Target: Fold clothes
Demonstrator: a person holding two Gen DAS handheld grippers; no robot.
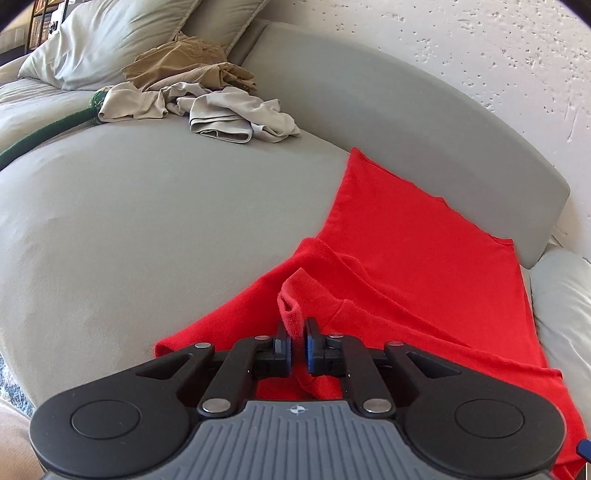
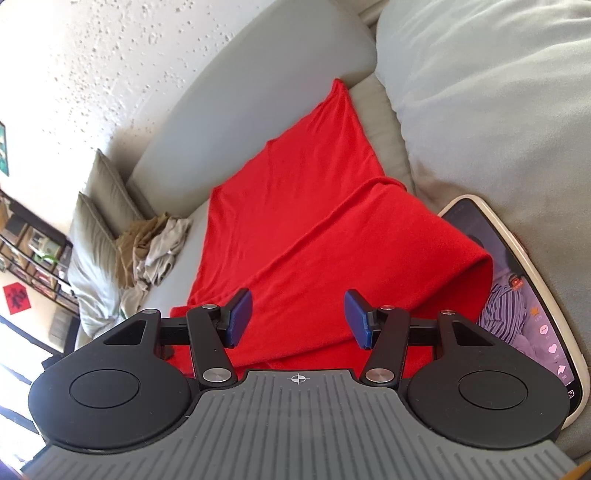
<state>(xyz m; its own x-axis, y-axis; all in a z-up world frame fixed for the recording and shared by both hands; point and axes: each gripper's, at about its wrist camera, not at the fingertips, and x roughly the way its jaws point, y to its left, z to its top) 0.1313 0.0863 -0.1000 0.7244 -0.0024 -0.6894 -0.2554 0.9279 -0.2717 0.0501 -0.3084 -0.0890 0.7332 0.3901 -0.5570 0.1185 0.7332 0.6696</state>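
Note:
A red garment [image 1: 417, 258] lies spread on a grey sofa seat [image 1: 147, 229], partly folded over itself. My left gripper [image 1: 298, 345] is shut on a bunched edge of the red garment at its near side, lifting a small fold. In the right wrist view the red garment [image 2: 295, 206] lies folded lengthwise along the seat. My right gripper [image 2: 298, 319] is open and empty, hovering just above the near end of the garment.
A pile of beige and tan clothes [image 1: 199, 92] lies at the far end of the sofa by grey pillows [image 1: 110, 33]. A green strap [image 1: 48, 129] lies at left. A lit phone [image 2: 532, 302] rests beside the garment against a cushion [image 2: 498, 110]. Sofa backrest [image 1: 406, 122] behind.

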